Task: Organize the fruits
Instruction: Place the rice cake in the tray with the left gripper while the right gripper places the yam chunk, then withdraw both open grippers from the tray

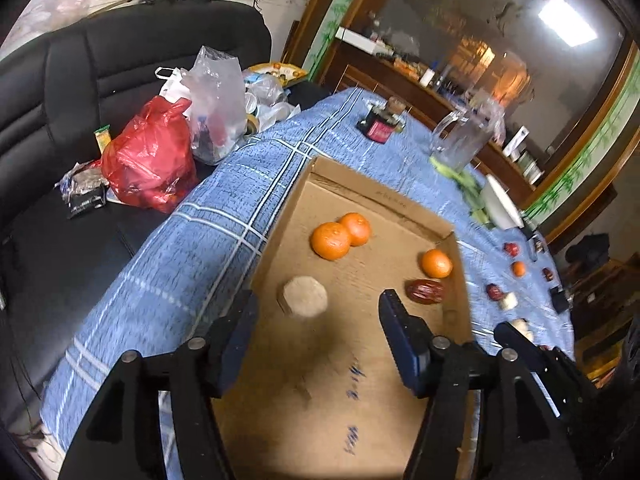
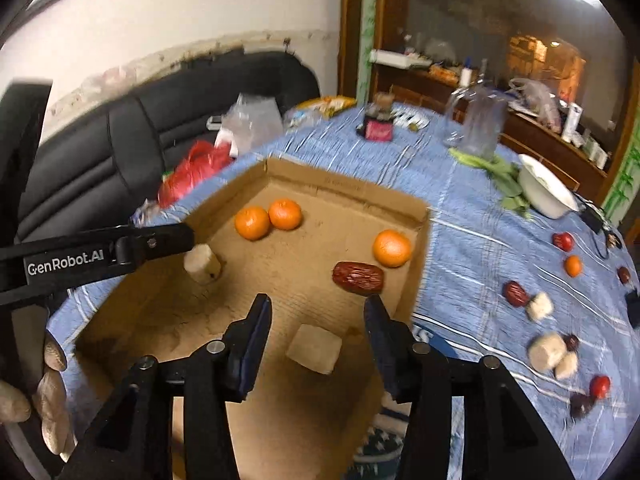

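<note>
Two grippers hung over one shallow cardboard box [image 2: 416, 248] on a table under a blue plaid cloth [image 2: 472, 216]; black sofa [image 1: 80, 80] beyond at 10 o'clock, carrying a red plastic bag [image 1: 150, 160] and a clear one [image 1: 216, 104]. Next down in size: clear glass jug [image 2: 476, 128] at 1 o'clock of the box, white bowl [image 2: 548, 192] at 2 o'clock beside some green leaves [image 2: 500, 176]. Left gripper [image 1: 316, 308] had its jaws spread, nothing pinched, a pale round chunk [image 1: 305, 296] lying on the box floor between them. Right gripper [image 2: 318, 314] likewise spread and empty, a pale square chunk [image 2: 316, 348] on the floor between its fingers. Box contents: two oranges touching [image 2: 252, 222] [image 2: 285, 214] at 12 o'clock, a third orange [image 2: 392, 248] in the 2 o'clock corner, a red date [image 2: 358, 278] just beside it. More dates, pale chunks and a small orange [image 2: 573, 266] sat loose on the cloth at 3 o'clock, outside the box.
</note>
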The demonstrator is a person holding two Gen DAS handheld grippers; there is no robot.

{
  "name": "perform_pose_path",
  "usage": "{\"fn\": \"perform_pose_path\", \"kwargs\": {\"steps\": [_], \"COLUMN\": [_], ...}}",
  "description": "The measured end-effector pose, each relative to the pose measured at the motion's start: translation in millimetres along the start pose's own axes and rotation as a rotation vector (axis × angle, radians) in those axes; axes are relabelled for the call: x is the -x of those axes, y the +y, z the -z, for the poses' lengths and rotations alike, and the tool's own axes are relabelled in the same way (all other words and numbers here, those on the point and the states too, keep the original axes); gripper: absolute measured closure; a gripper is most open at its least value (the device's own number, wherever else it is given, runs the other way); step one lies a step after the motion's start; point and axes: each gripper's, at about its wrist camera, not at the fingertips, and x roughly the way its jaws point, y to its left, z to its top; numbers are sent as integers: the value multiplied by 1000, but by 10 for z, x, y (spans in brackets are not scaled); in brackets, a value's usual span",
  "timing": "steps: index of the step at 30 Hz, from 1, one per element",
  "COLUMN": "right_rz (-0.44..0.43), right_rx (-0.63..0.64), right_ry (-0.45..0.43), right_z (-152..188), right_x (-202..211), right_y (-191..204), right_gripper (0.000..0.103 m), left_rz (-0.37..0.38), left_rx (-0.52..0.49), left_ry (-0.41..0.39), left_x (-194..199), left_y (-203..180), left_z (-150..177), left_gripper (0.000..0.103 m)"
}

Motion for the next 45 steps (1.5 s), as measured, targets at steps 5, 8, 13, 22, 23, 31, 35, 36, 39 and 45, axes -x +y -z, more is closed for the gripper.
{"fn": "perform_pose_path", "kwargs": {"steps": [5,8,13,22,23,31,35,36,39,45], "right_rz": [37,51,58,-66,-78,-96,-81,-72,-43,48], "right_rx": [-114,-208,-349,-355,-342,-261,-304,-316,-346,-436], "right_ry": [-62,-76,-66,-7,3,44,18,14,6,11], "right_z": [294,498,782,929,928,942,947,959,974,1172], "right_x": [401,566,697,572,534,422,550,581,654,821], "right_y": [-277,-499,-853,-735,-680,-408,-626,-702,-930,-1587], "right_gripper": [45,45,45,45,45,45,45,45,45,45], "left_rz": [60,81,101,110,111,95,96,96,100,103], "left_rx": [27,40,14,-61,-64,-97,-130,-142,-167,-216], "left_ry": [-34,-44,-75,-90,-88,-85,-67,-62,-45,10], "left_x": [266,371,572,691,690,692,643,628,562,340], "left_y": [-60,-101,-270,-574,-585,-642,-743,-783,-904,-1188], "left_z": [212,322,435,574,583,640,671,685,718,796], "left_gripper": [35,35,35,32,32,32,32,32,31,31]}}
